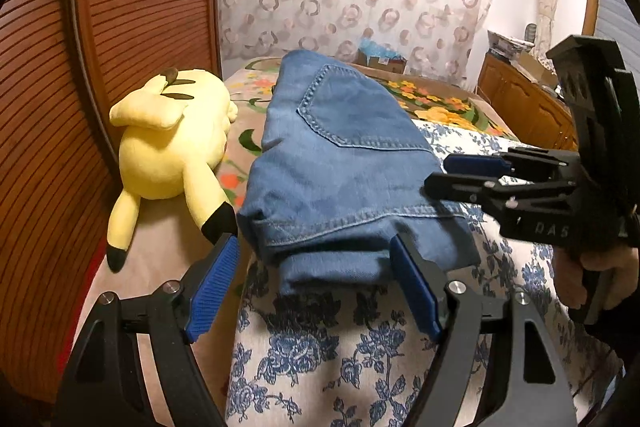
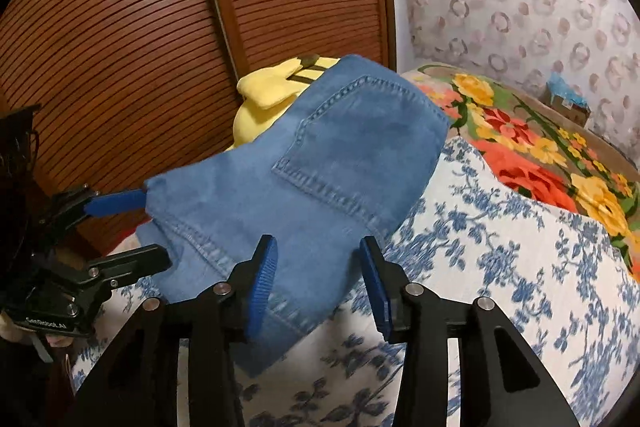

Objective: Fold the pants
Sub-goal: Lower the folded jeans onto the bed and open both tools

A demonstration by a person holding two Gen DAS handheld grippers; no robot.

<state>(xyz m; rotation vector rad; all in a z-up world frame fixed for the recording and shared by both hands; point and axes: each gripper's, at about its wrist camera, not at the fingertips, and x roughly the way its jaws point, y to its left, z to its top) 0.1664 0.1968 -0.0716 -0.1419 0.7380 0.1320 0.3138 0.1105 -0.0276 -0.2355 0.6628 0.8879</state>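
Folded jeans lie released on the bed, both grippers spread.

My left gripper (image 1: 316,279) and right gripper (image 2: 316,283) stand spread at the near hem edge of the jeans (image 1: 340,155), pinching nothing. The denim looks thick, floppy and fairly heavy; I'd grip stacked seams. They lie on the floral quilt (image 1: 320,355), Pikachu plush (image 1: 172,147) just left.

warm indoor light, fisheye-bent dark edges
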